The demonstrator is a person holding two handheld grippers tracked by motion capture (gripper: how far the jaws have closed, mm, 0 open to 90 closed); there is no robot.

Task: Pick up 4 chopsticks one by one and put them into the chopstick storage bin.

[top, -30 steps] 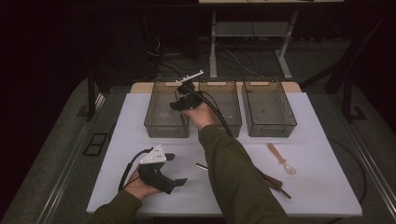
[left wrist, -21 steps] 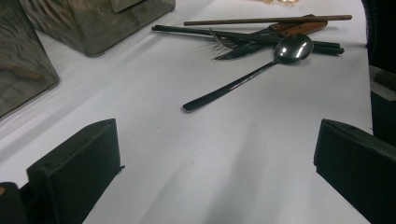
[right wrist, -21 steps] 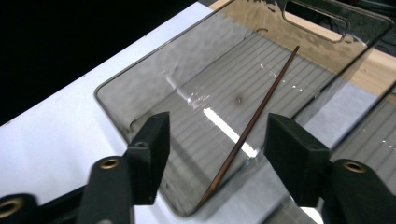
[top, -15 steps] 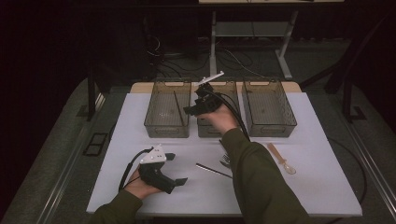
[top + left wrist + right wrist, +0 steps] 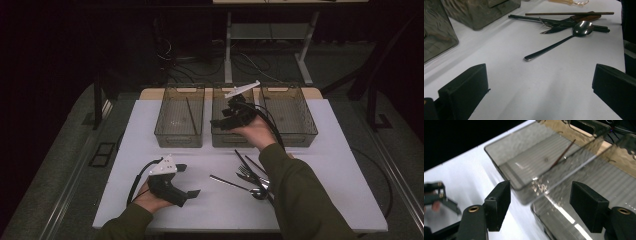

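Right gripper (image 5: pixel 223 120): held over the middle bin (image 5: pixel 218 138); jaws stand wide apart and have just been opening, with nothing between them in the right gripper view, where the pads (image 5: pixel 499 203) frame bare bin walls.
Left gripper (image 5: pixel 187 181): rests on the near-left part of the table (image 5: pixel 150 150), jaws spread wide, empty; they point right toward the cutlery pile (image 5: pixel 252 175).
Task read: sorting loose utensils from the table into the three clear bins along the far edge.
Done so far: one thin brown stick, likely a chopstick (image 5: pixel 191 114), lies lengthwise in the left bin (image 5: pixel 165 135); also seen through the bin wall in the right gripper view (image 5: pixel 562 155).
Left to do: most of it, by my judgement. Spoon (image 5: pixel 564 41), fork (image 5: pixel 551 24), dark chopsticks (image 5: pixel 529 17), one brown chopstick (image 5: pixel 569 13) and a brown-handled piece (image 5: pixel 584 18) lie on the table near right of centre.
Right bin (image 5: pixel 305 127): looks empty.
Middle bin contents: cannot tell; hand and gripper cover much of it.
Cut off: a pale utensil (image 5: pixel 571 2) runs out of the top edge of the left gripper view.
Hard to make out: the pile overlaps, so its piece count is uncertain; the right sleeve (image 5: pixel 300 200) hides its near-right end.
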